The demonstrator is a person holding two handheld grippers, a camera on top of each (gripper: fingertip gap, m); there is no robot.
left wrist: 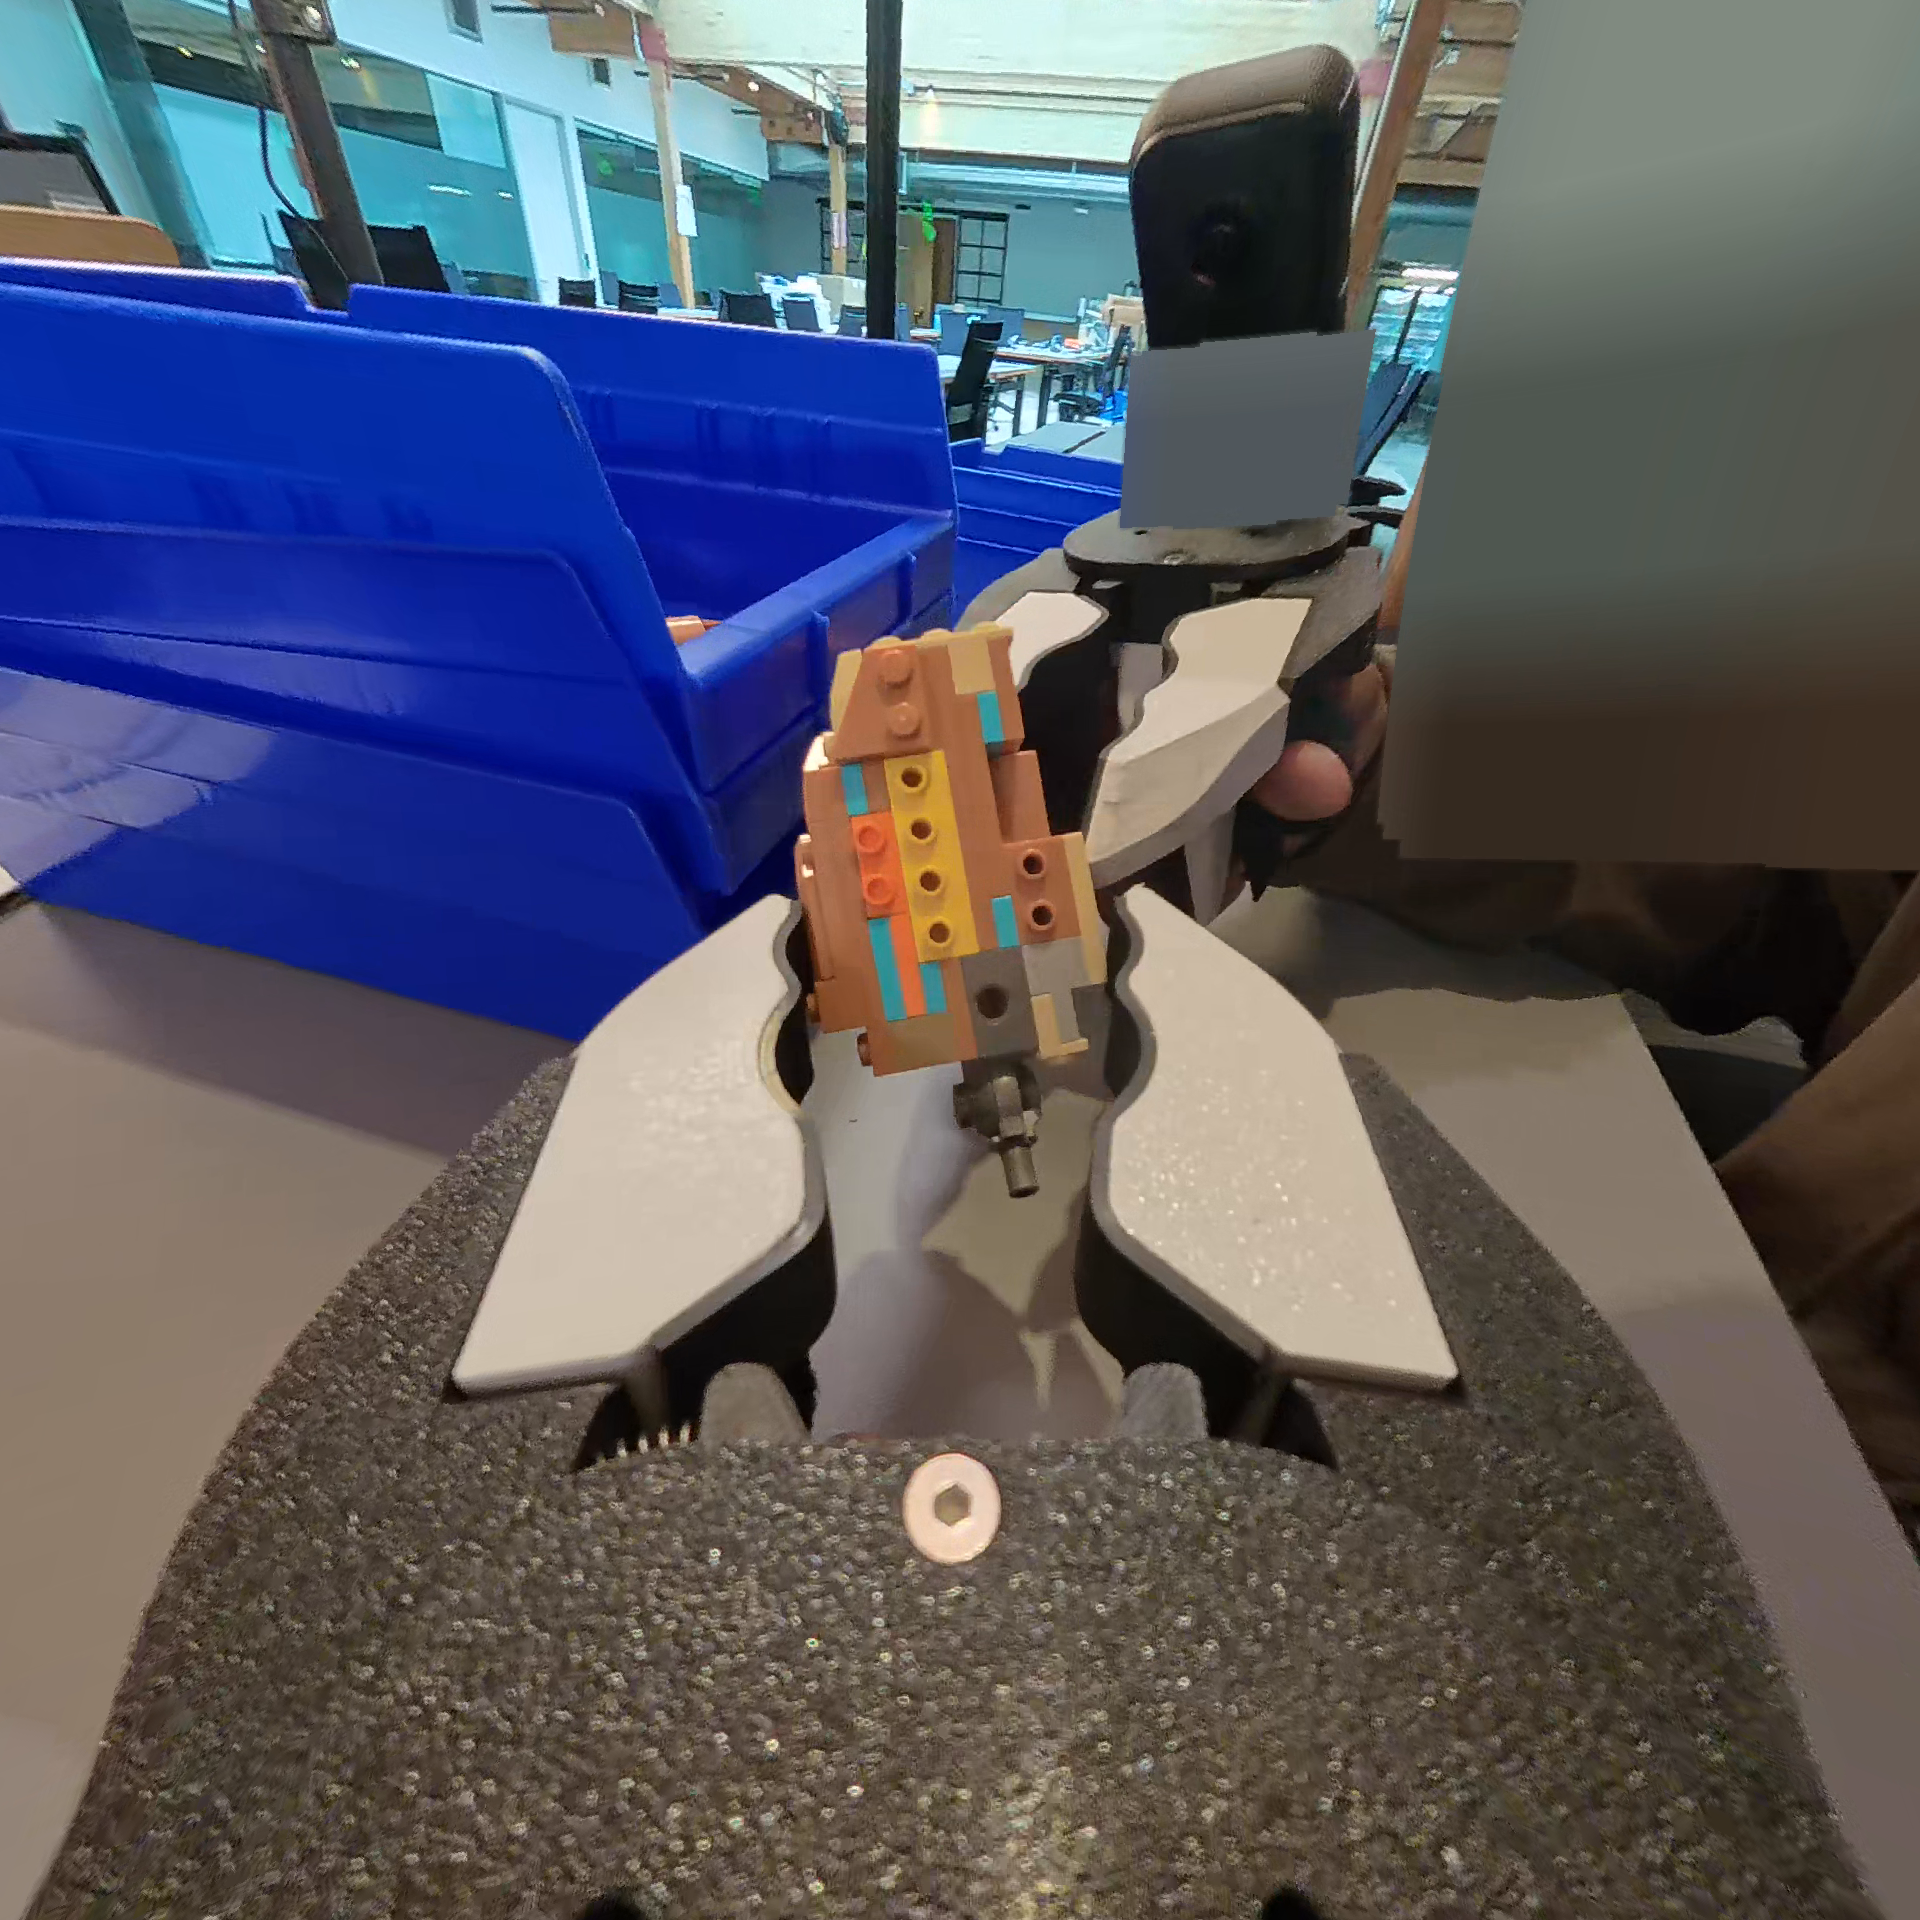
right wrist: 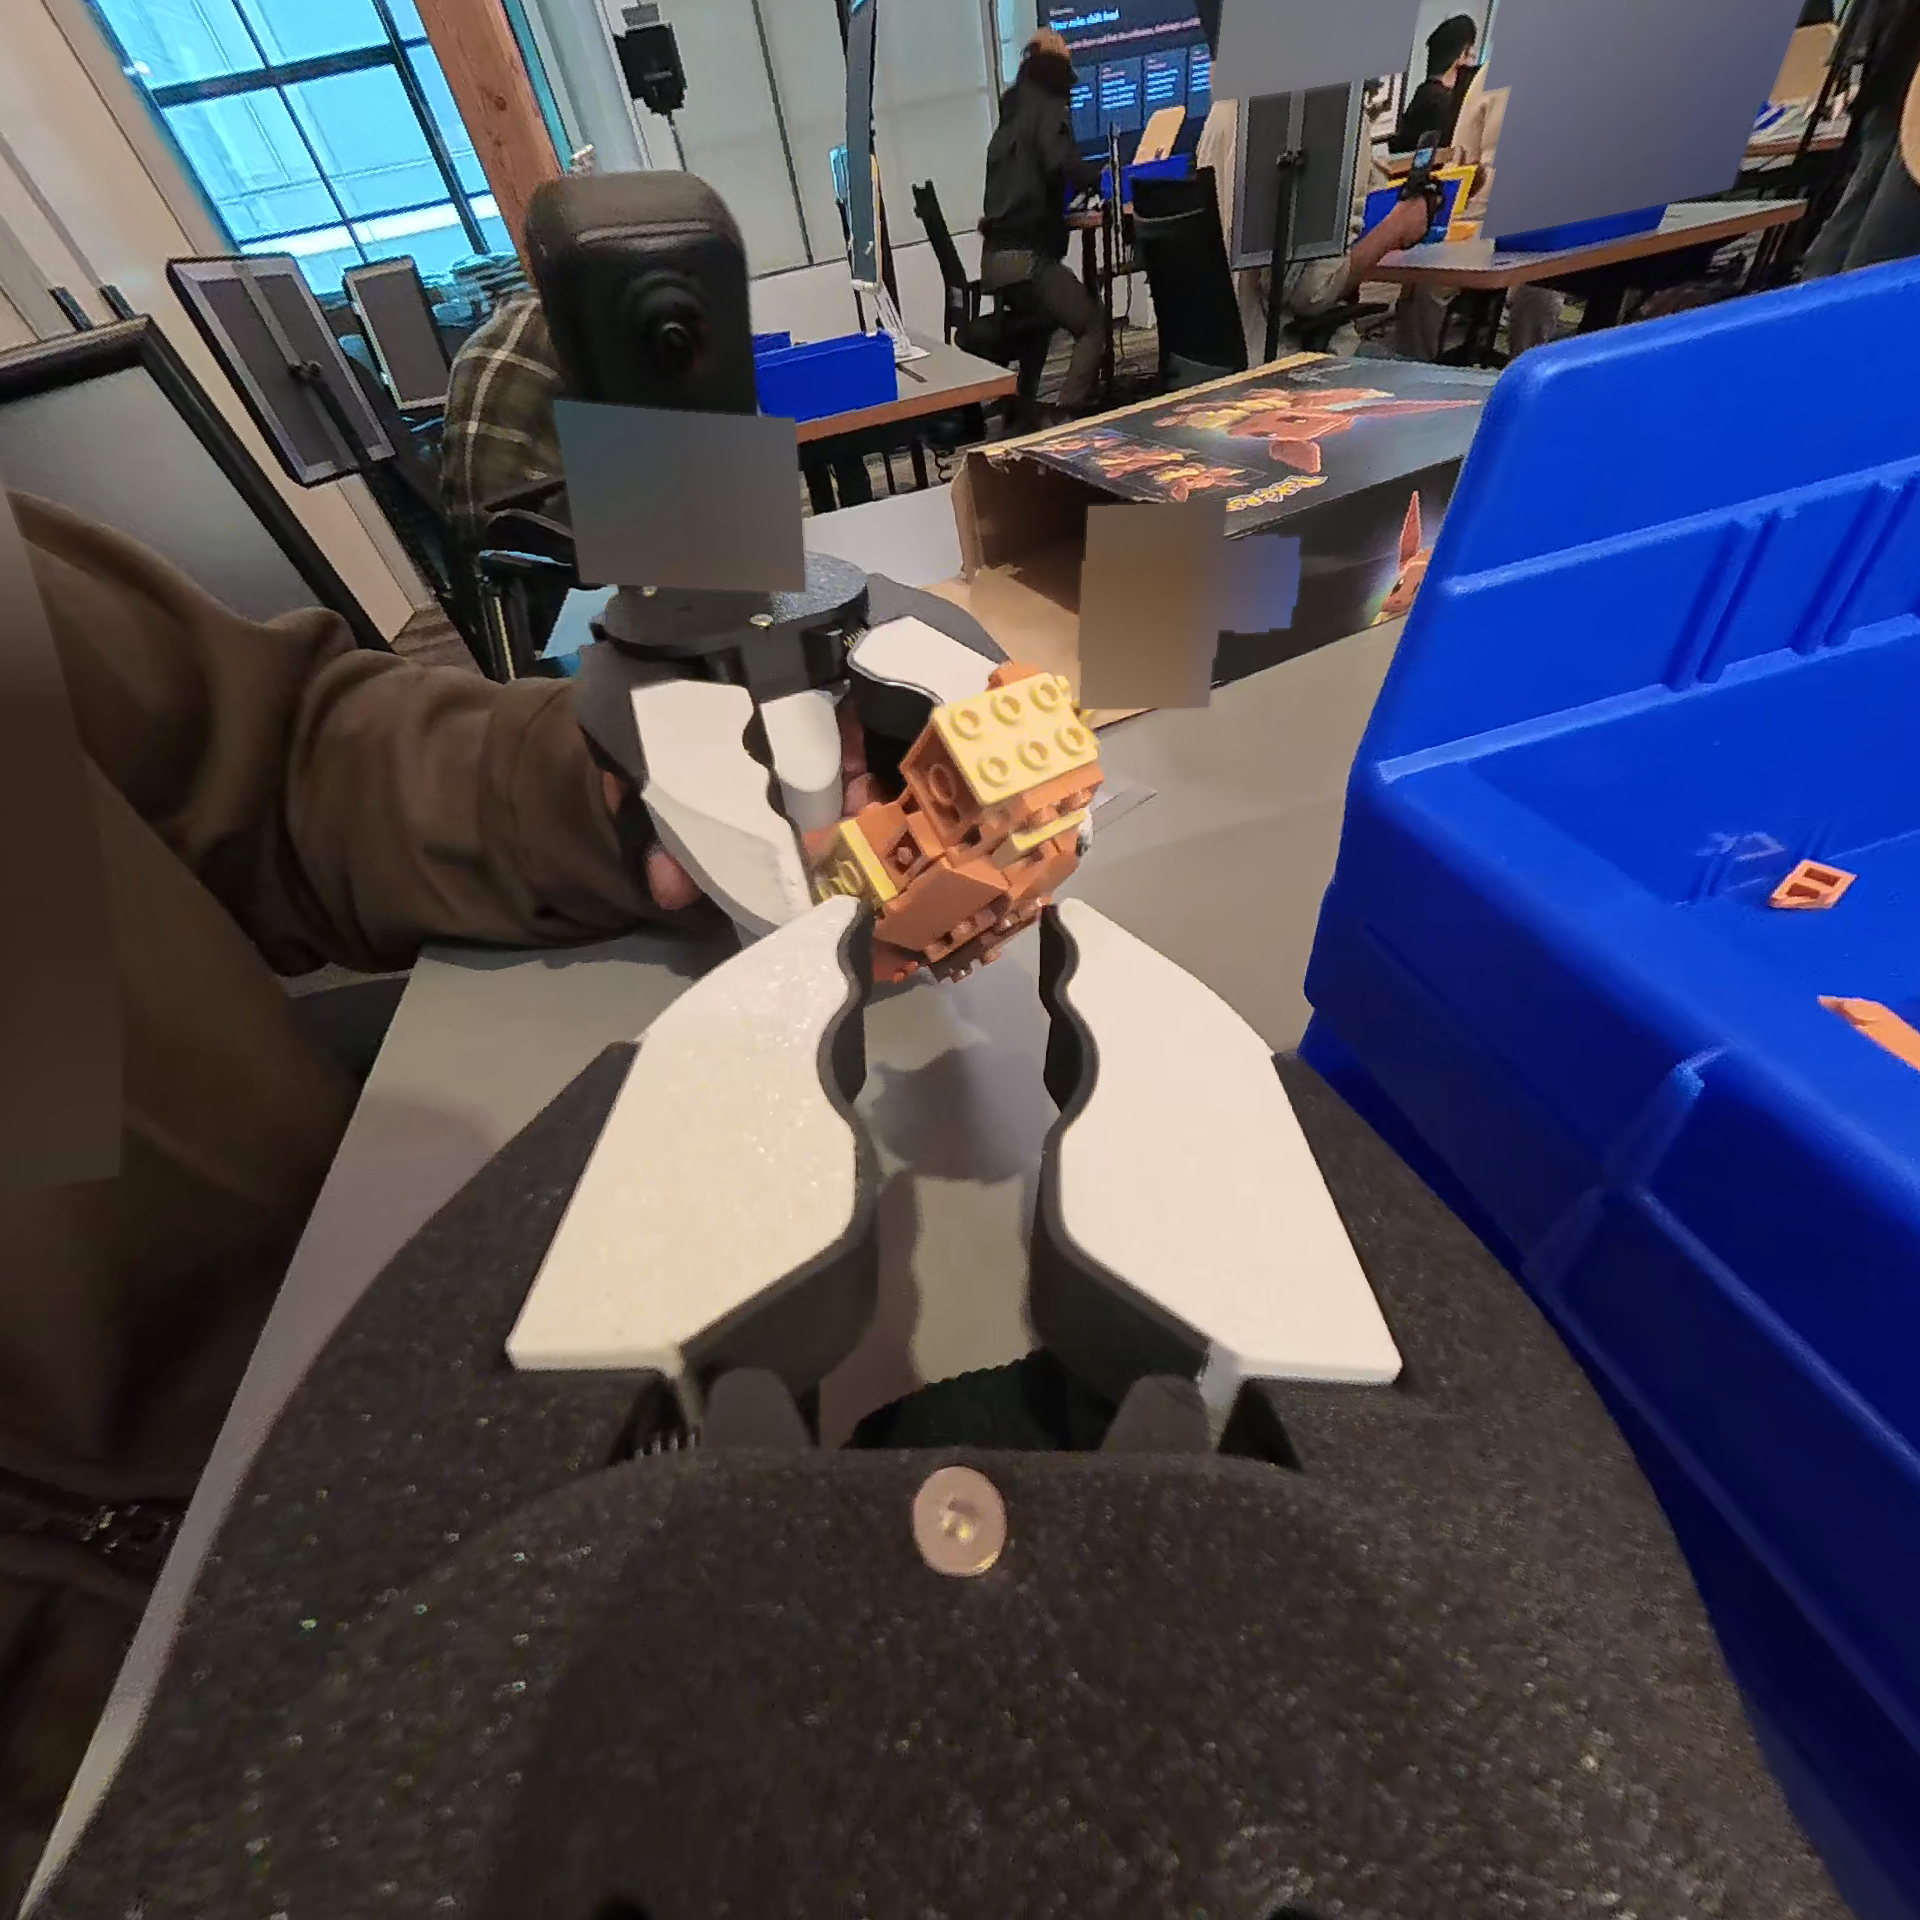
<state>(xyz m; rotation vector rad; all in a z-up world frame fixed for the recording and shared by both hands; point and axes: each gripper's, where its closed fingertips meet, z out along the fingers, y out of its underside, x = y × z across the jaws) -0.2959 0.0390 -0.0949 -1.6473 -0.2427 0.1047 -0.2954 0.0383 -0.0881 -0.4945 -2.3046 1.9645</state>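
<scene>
A small brick model [left wrist: 935,831] in brown, orange, yellow and teal, with a dark grey peg at its bottom, is held above the grey table [left wrist: 208,1091]. My left gripper [left wrist: 951,914] is shut on it, one fingertip on each side. In the right wrist view the model [right wrist: 987,821] shows a tan plate on top. My right gripper [right wrist: 951,920] has both tips against the model's lower brown part and looks shut on it. The right gripper's fingers [left wrist: 1195,727] come in from behind the model. The left gripper's fingers [right wrist: 717,821] show beside it.
Stacked blue bins [left wrist: 416,582] stand close on the left; one blue bin [right wrist: 1662,727] holds loose orange bricks [right wrist: 1813,886]. An opened printed cardboard box [right wrist: 1299,468] lies behind. A brown sleeve [right wrist: 312,779] reaches over the table edge. People sit at desks far back. Both grippers' tips are close together, under 4 cm apart.
</scene>
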